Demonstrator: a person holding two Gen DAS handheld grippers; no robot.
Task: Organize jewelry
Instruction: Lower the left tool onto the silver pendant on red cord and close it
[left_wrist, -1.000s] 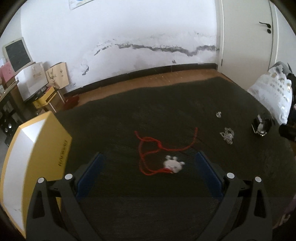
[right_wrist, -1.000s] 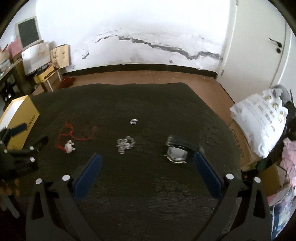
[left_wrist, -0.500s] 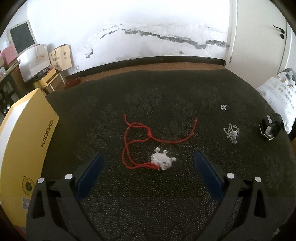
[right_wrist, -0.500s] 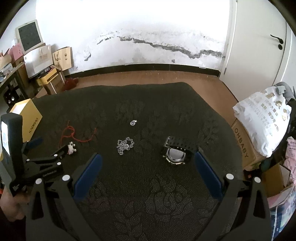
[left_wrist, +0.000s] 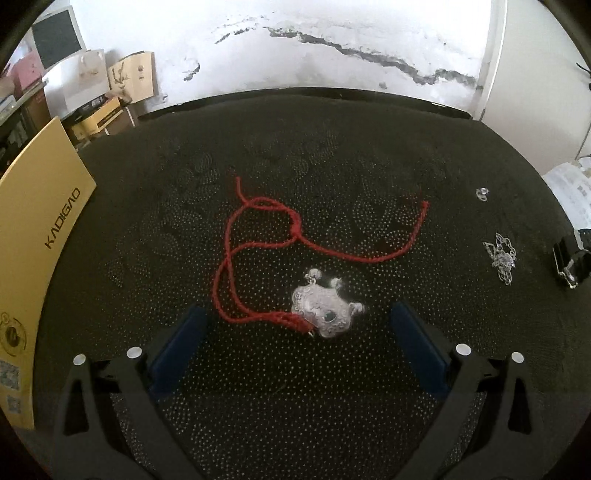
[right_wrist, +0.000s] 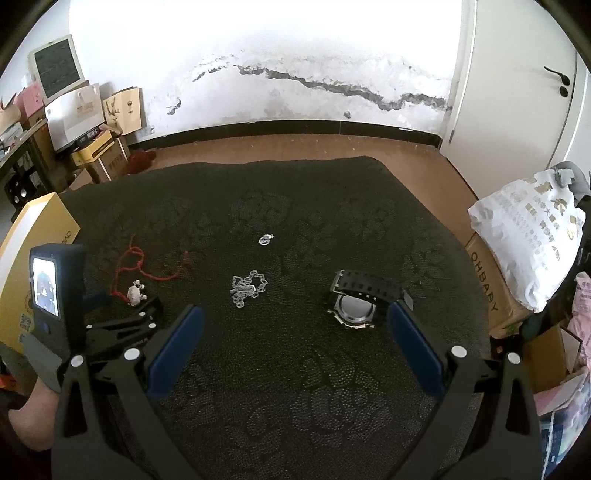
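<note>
A silver lock pendant (left_wrist: 323, 310) on a red cord (left_wrist: 258, 236) lies on the dark patterned cloth (left_wrist: 332, 166). My left gripper (left_wrist: 295, 332) is open, low over the cloth, with the pendant between its blue pads. It also shows in the right wrist view (right_wrist: 125, 306) beside the pendant (right_wrist: 135, 293). A silver chain (right_wrist: 247, 288), a small ring (right_wrist: 265, 240) and a black watch (right_wrist: 356, 301) lie further right. My right gripper (right_wrist: 291, 339) is open and empty, just short of the watch.
A yellow box (left_wrist: 37, 258) stands at the cloth's left edge. A white sack (right_wrist: 532, 240) on a cardboard box stands at the right. Boxes and bags line the far left wall. Wooden floor lies beyond the cloth.
My left gripper has moved forward and down to the pendant, which now lies between its pads. My right gripper has drifted slightly nearer the watch.
</note>
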